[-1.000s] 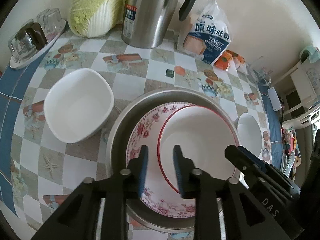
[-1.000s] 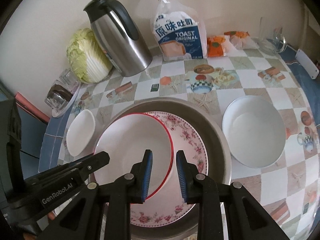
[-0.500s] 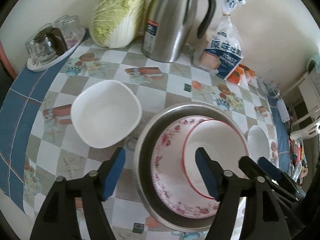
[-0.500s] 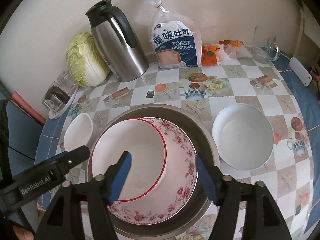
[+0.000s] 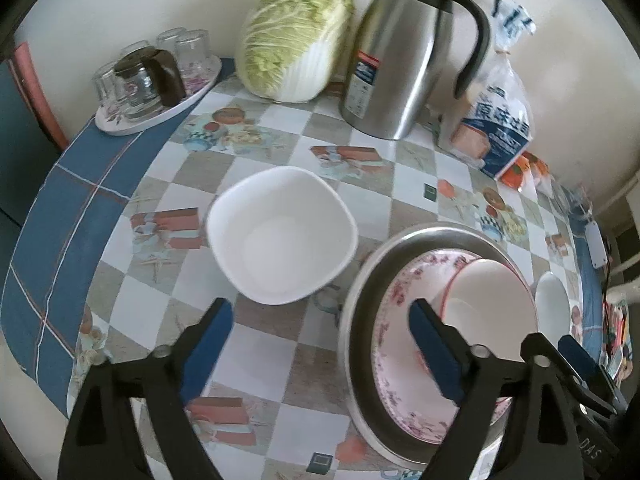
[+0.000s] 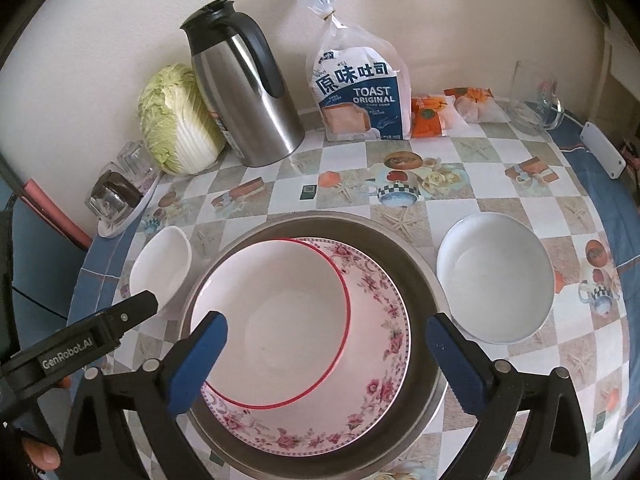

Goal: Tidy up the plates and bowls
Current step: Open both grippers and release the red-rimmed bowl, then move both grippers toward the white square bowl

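Note:
A steel basin [image 6: 420, 256] holds a floral plate [image 6: 380, 320] with a red-rimmed bowl [image 6: 280, 320] lying on it. My right gripper [image 6: 326, 332] hovers above them, jaws opening wide, nothing gripped. A round white bowl [image 6: 496, 276] sits right of the basin and a square white bowl [image 6: 164, 264] left of it. My left gripper [image 5: 320, 320] hangs over the gap between the square white bowl [image 5: 282, 236] and the basin [image 5: 360, 280]. Its jaws are opening and hold nothing. The left gripper's body [image 6: 100, 328] shows at the right wrist view's left edge.
Along the wall stand a steel thermos jug [image 6: 248, 92], a cabbage [image 6: 176, 120], a toast bag [image 6: 360, 92], orange packets [image 6: 432, 116] and a glass mug [image 6: 536, 100]. A tray of upturned glasses [image 5: 156, 80] sits at the table's far left edge.
Both grippers went from nearly shut to wide open. The left one swung left, so the square bowl now sits near the middle of its view. The right one hardly moved.

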{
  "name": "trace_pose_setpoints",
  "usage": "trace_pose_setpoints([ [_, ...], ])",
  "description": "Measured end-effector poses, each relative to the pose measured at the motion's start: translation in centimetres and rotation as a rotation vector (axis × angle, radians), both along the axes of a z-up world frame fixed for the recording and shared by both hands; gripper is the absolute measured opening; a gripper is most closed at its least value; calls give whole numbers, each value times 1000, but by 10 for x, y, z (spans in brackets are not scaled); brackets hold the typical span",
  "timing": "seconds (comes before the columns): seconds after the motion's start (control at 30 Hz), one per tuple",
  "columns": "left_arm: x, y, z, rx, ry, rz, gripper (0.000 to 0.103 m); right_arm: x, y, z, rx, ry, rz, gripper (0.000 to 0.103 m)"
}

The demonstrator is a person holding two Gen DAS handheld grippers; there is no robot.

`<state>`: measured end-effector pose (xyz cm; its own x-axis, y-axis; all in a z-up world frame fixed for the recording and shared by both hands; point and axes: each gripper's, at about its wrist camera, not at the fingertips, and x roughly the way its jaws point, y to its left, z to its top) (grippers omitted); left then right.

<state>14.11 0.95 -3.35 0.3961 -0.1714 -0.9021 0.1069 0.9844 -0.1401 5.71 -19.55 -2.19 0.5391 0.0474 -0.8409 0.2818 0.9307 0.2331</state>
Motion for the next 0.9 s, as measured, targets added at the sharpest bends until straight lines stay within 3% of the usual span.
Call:
trace_pose_setpoints([
  [0.5, 7, 60, -2, 4, -14, 150, 93, 15, 61, 23, -50, -106, 102, 101],
  [0.9, 11, 109, -7, -3, -13, 277, 93, 31, 116, 26, -29, -161, 211, 101],
])
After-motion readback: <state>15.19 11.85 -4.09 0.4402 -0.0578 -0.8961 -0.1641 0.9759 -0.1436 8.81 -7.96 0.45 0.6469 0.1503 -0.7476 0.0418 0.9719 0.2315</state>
